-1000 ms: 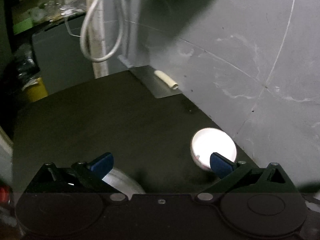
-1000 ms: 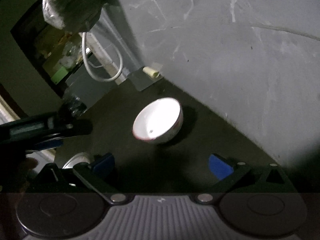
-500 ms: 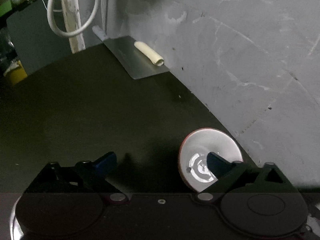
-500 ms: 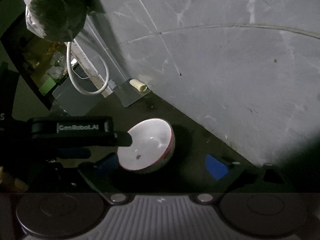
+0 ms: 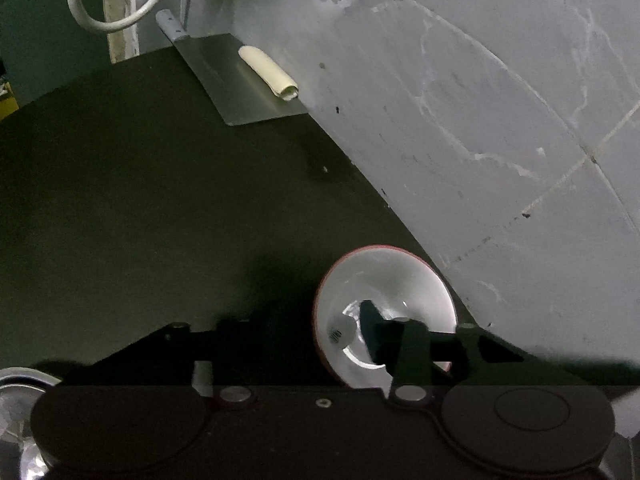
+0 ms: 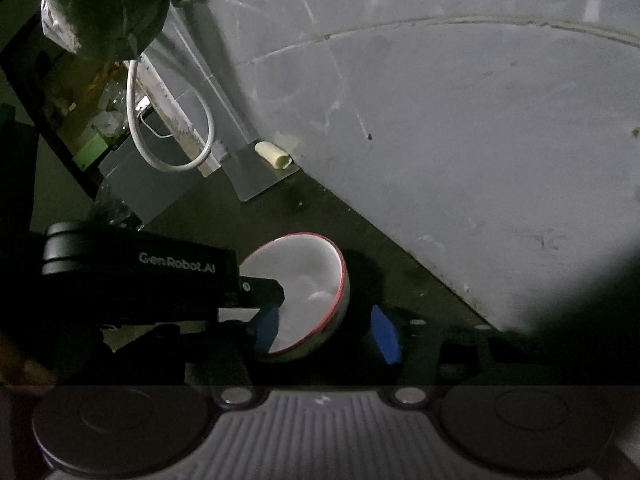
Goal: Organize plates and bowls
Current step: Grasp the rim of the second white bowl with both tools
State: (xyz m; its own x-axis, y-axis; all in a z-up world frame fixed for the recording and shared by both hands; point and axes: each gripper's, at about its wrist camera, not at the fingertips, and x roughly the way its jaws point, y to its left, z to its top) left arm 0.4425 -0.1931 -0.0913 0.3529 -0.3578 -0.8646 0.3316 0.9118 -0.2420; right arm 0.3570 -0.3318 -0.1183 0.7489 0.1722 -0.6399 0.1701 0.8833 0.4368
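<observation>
both grippers meet at one bowl (image 6: pixel 304 280), a white bowl with a red rim that sits on the dark table (image 5: pixel 160 208) close to the grey wall (image 5: pixel 480 120), low and a little right of centre in the left wrist view, low centre in the right wrist view.

the left gripper (image 5: pixel 300 328) points steeply down. its jaws have just been closing; one finger (image 5: pixel 372 320) reaches inside the bowl, the other is lost in shadow outside the rim, so the near wall of the bowl stands between them. whether the pads already press on it i cannot tell. in the right wrist view this gripper's black body crosses from the left edge, its tip over the bowl's rim.

the right gripper (image 6: pixel 326 330) tilts down less steeply. its jaws have also just been closing, and the bowl lies between its two blue pads (image 6: pixel 386 334): the left pad at the bowl's left side, the right pad just beside its right side with a dark gap. a firm grip is not visible, so i cannot tell.

a flat metal sheet (image 5: pixel 240 84) leans at the wall in the upper left, with a cream paper roll (image 5: pixel 268 72) on it. a white cable loop (image 5: pixel 116 20) hangs at the top left. a shiny metal dish (image 5: pixel 16 400) shows at the lower left corner. a dark bagged bundle (image 6: pixel 104 8) hangs in the upper left of the right wrist view.
</observation>
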